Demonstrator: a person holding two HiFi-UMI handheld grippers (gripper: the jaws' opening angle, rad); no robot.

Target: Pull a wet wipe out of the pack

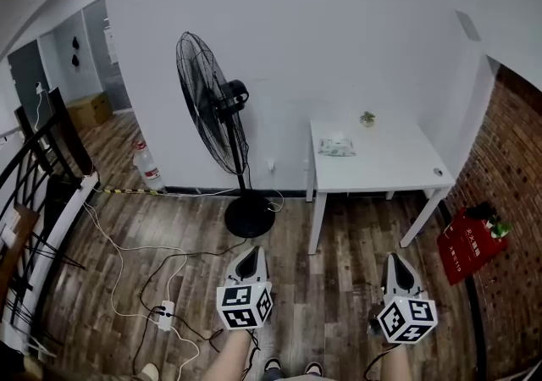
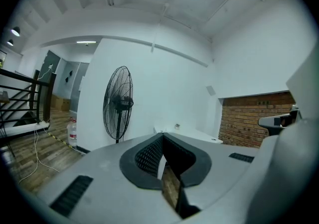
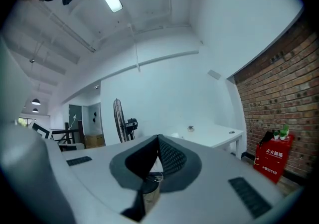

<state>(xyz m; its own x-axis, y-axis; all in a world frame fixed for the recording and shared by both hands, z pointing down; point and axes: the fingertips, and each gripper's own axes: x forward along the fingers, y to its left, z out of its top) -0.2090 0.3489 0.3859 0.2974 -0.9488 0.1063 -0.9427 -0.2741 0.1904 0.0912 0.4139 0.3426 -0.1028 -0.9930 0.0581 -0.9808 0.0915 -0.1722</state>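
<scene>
The wet wipe pack (image 1: 336, 147) is a pale green packet lying flat near the back left of the white table (image 1: 381, 163), far ahead of me. Both grippers hang low over the wooden floor, well short of the table. My left gripper (image 1: 248, 256) points toward the fan's base, and its jaws are closed tip to tip with nothing between them (image 2: 162, 136). My right gripper (image 1: 396, 262) points toward the table's front edge and is likewise shut and empty (image 3: 158, 138). The table shows small beyond the jaws in both gripper views.
A tall black pedestal fan (image 1: 213, 110) stands left of the table. White cables and a power strip (image 1: 165, 314) trail over the floor at the left. A water bottle (image 1: 148, 165) sits by the wall. A red box (image 1: 467, 245) leans on the brick wall. A small plant (image 1: 367, 118) stands on the table.
</scene>
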